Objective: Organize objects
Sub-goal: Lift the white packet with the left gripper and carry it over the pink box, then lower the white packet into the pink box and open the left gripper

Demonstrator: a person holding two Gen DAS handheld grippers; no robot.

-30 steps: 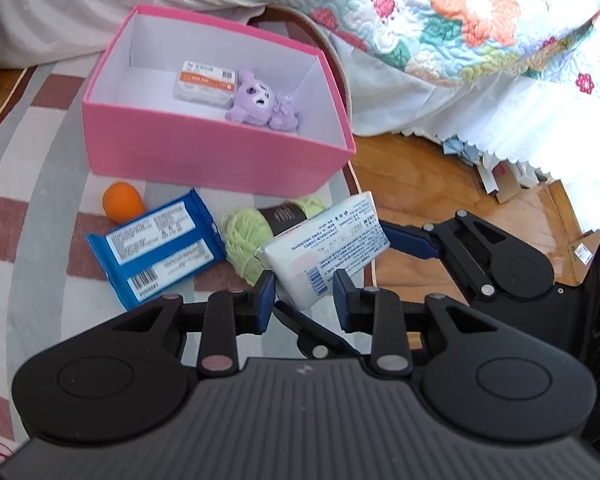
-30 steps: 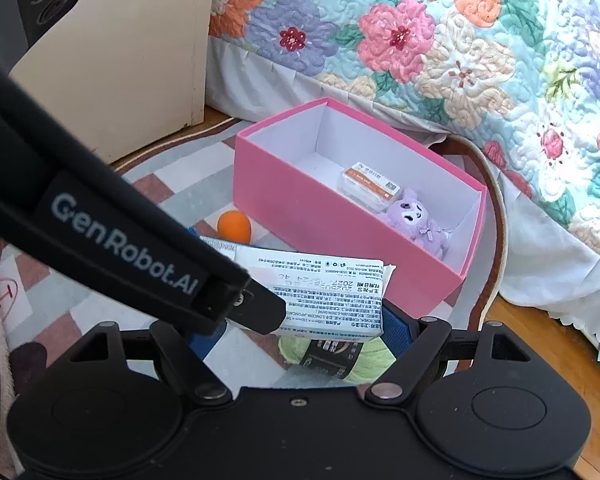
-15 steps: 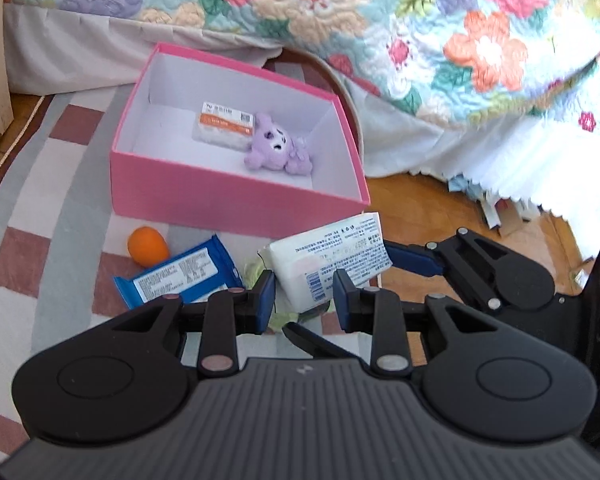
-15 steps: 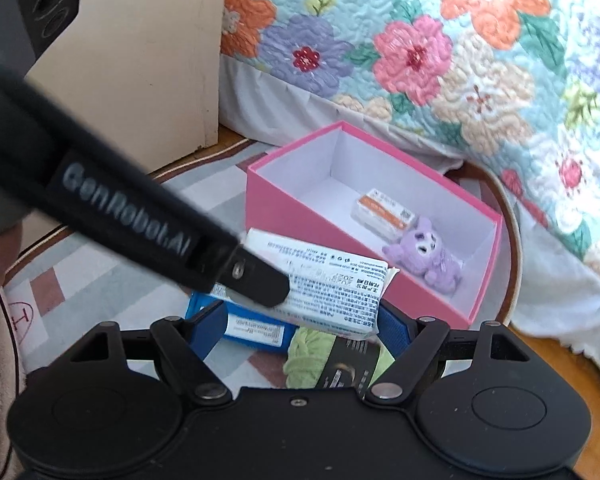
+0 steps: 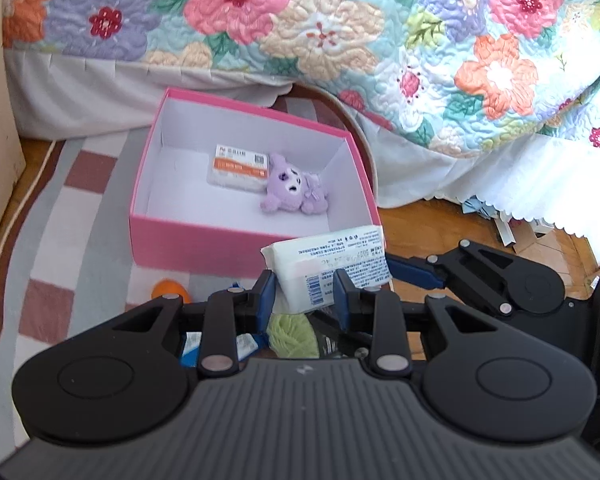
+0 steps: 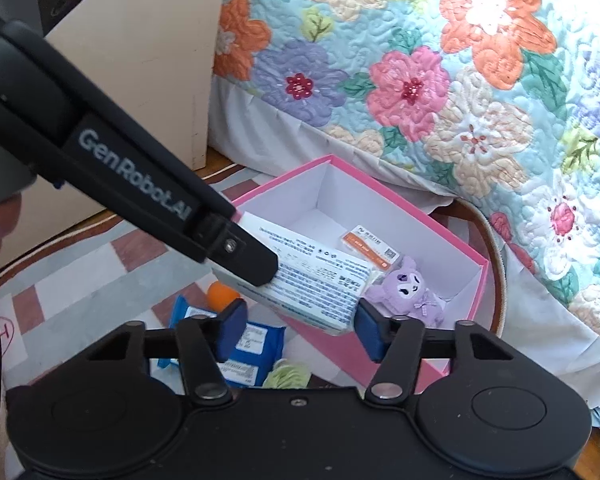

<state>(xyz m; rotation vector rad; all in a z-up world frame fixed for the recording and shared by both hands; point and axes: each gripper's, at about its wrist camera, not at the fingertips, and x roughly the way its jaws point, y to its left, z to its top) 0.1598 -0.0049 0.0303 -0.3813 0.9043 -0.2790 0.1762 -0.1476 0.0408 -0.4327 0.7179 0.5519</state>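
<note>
My left gripper [image 5: 304, 294] is shut on one end of a white tissue pack [image 5: 328, 266] and holds it in the air near the pink box [image 5: 204, 246]. My right gripper [image 6: 298, 322] spans the pack's [image 6: 308, 280] other end, its pads at the pack's edges; it appears shut on it. The box holds an orange-labelled white pack [image 5: 238, 166] and a purple plush toy [image 5: 294, 190]. On the rug below lie an orange ball [image 5: 168, 289], a blue wipes pack [image 6: 240, 354] and a green yarn skein [image 5: 294, 336].
A floral quilt [image 5: 340, 32] hangs over the bed behind the box. A cream cabinet [image 6: 140, 52] stands at the left. Wooden floor [image 5: 428, 220] with paper scraps lies to the right of the rug [image 5: 60, 232].
Both grippers have lifted the tissue pack up and forward toward the pink box. The rug items have dropped low in both views.
</note>
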